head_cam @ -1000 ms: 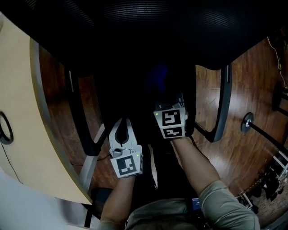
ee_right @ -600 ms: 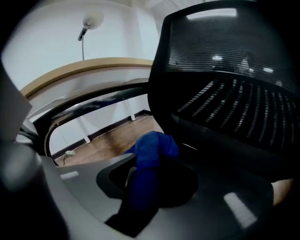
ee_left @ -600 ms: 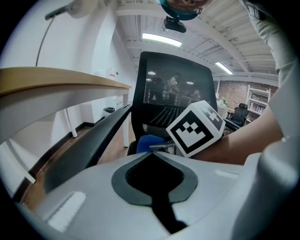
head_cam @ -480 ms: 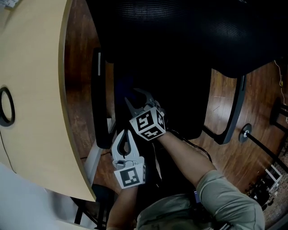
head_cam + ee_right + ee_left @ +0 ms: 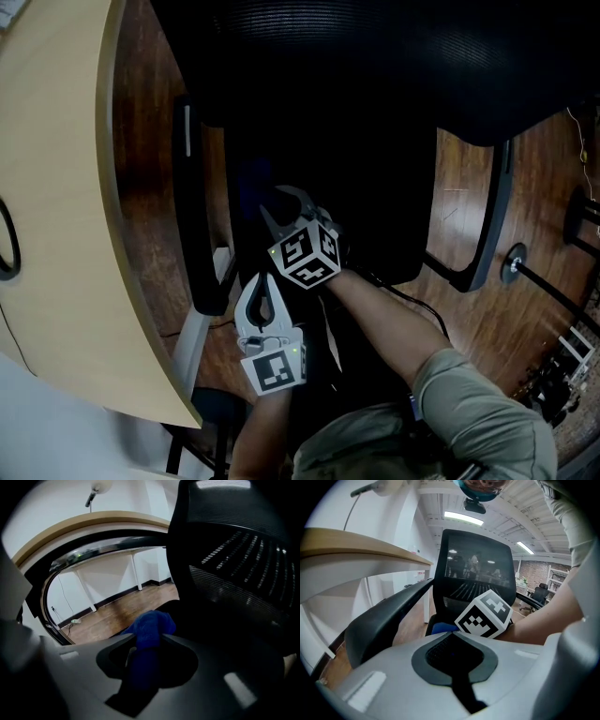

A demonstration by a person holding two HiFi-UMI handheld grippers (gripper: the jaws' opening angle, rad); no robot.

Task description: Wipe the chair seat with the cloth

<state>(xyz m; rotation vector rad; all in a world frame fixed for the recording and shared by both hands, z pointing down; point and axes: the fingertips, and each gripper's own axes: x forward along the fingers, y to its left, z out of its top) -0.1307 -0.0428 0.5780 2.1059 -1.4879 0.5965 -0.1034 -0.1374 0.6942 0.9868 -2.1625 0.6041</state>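
Office chair, black, with chair seat [image 5: 380,220] taken as reference point. Right gripper [image 5: 284,208]: over the seat's left part, angled downward; jaws closed partway onto a blue cloth [image 5: 149,631], clamped between the pads, with a bunched end poking out beyond the tips toward the seat surface; whether touching the seat, not discernible. Marker cube [image 5: 305,254] of same gripper just inside the seat's front edge. Left gripper [image 5: 260,281]: at the seat's front-left corner, nearer the person than the right gripper; jaws brought together, tips meeting, nothing between them. Its marker cube [image 5: 275,369] off the seat's front edge, over the person's lap. Mesh backrest [image 5: 375,56]: along the seat's far side. Armrests: one [image 5: 194,216] flanking the seat's left side, one [image 5: 494,220] flanking its right. Light wooden desk [image 5: 56,187]: left of the seat, beyond the left armrest. Brown wooden floor [image 5: 469,314]: showing on both sides of the seat. Forearm [image 5: 389,319] in a short sleeve: reaching across the seat's front edge to the right gripper.
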